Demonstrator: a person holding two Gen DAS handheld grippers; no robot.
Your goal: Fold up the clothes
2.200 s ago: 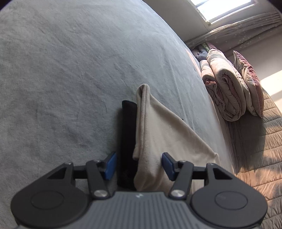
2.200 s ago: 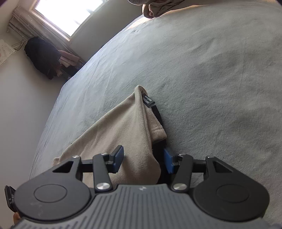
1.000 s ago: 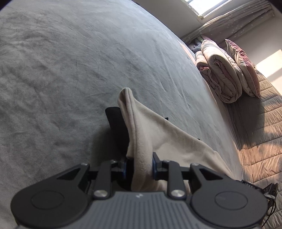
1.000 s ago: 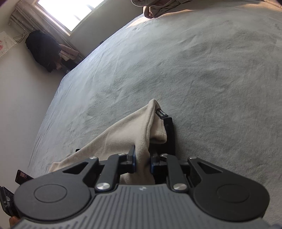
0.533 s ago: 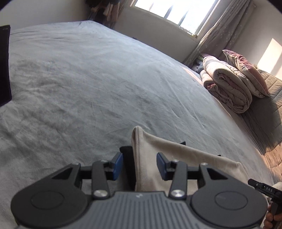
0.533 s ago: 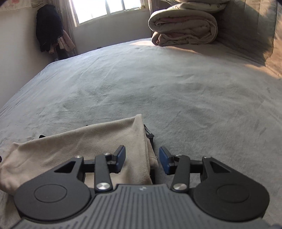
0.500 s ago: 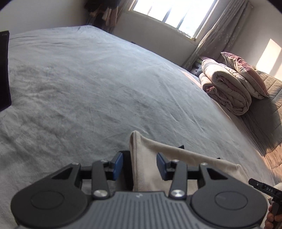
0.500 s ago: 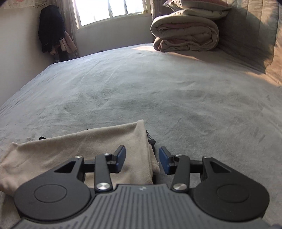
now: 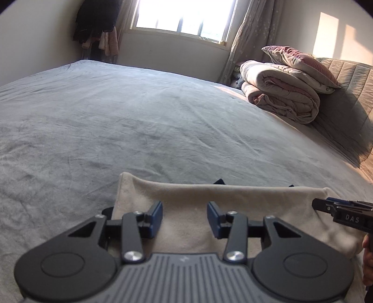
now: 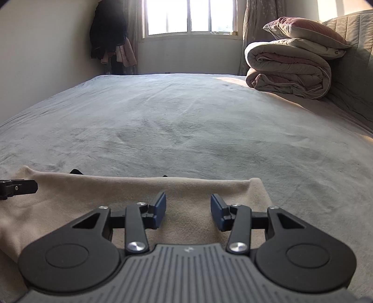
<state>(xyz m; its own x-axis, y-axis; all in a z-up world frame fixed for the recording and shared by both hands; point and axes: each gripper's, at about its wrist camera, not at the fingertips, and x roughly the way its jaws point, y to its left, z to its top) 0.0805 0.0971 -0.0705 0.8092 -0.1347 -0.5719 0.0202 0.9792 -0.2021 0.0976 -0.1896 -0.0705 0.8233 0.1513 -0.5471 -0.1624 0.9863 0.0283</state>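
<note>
— From the left wrist, where's the cloth?

— The beige cloth [image 9: 186, 193] lies flat on the grey bed [image 9: 139, 121], folded into a long band right under the left gripper [image 9: 184, 215]. Its jaws stand wide, blue pads above the fabric, holding nothing. Bits of something black poke out along the far fold and at the cloth's left end.

— Anything else there?

— The tip of the right gripper [image 9: 326, 206] shows at the right edge, over the cloth's right end; I can't tell its gap from here. A rolled quilt [image 9: 279, 98] with a pillow [image 9: 300, 63] on top sits far off by the headboard, well apart from the cloth. Dark clothes [image 9: 95, 21] hang beside the window [image 9: 181, 16].

— And the right wrist?

— Same cloth [image 10: 186, 188], its right end just past the right gripper [image 10: 188, 211], which is spread wide and empty. The left gripper's tip [image 10: 18, 187] juts in at the left, over the cloth. Open bed lies ahead; the quilt [image 10: 289, 70] is far right.
</note>
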